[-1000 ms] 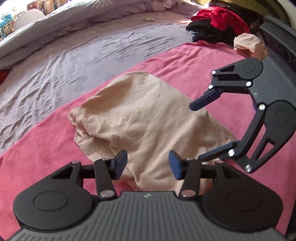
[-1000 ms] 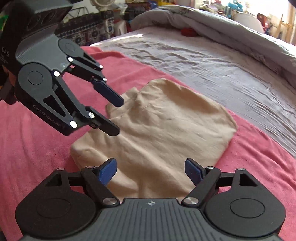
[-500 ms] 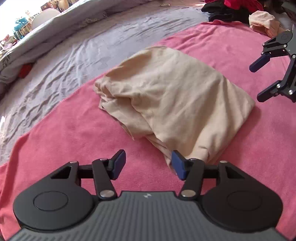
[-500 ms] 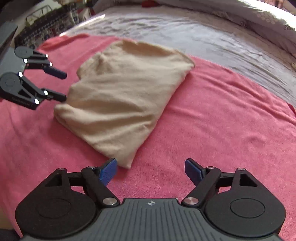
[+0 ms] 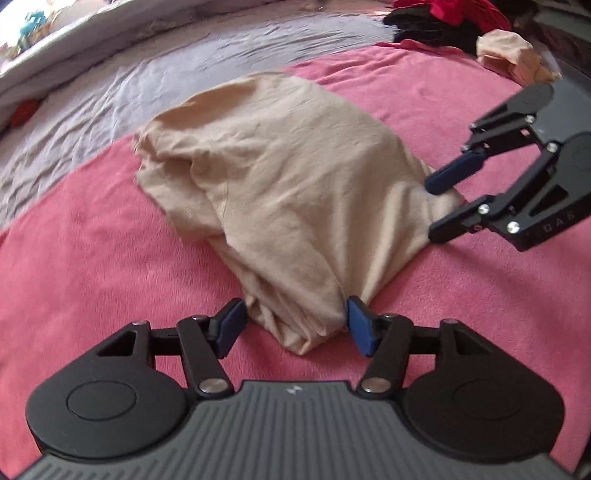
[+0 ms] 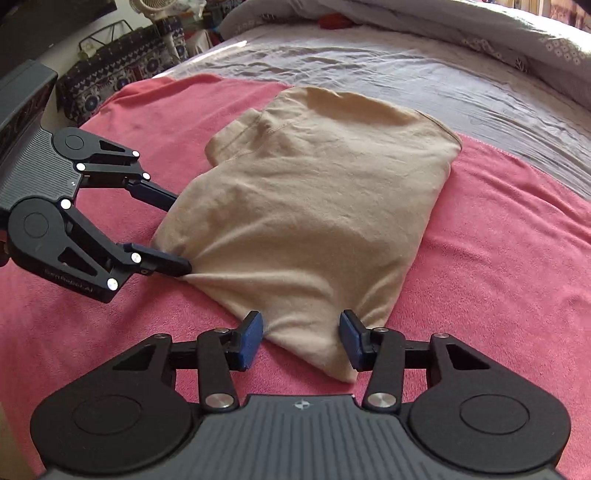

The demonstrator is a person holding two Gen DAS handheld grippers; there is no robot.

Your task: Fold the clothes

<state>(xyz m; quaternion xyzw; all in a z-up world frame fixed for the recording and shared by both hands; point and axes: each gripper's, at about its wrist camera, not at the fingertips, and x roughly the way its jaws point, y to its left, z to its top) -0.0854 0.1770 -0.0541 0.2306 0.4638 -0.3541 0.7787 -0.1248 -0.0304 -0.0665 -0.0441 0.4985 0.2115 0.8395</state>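
A beige folded garment (image 5: 288, 177) lies on the pink blanket (image 5: 92, 258); the right wrist view shows the same garment (image 6: 314, 206). My left gripper (image 5: 295, 326) is low at one near corner. Its jaws are opening, and the bunched corner sits between the blue pads (image 5: 360, 328). From the right wrist view, the left gripper (image 6: 181, 234) straddles that corner. My right gripper (image 6: 302, 334) is at the other near corner. Its jaws are closing, with the cloth edge between the pads (image 6: 251, 338). The left wrist view shows the right gripper (image 5: 434, 208) with a gap still between its fingers.
A pile of red and black clothes (image 5: 443, 18) and another beige garment (image 5: 509, 55) lie at the far right of the bed. A grey sheet (image 5: 166, 85) and a duvet (image 6: 480, 26) are beyond the blanket. A patterned bag (image 6: 122, 66) stands off the bed's edge.
Both grippers drew back from above the garment, then came down onto its two near corners. The right jaws have narrowed and the left jaws have widened a little.
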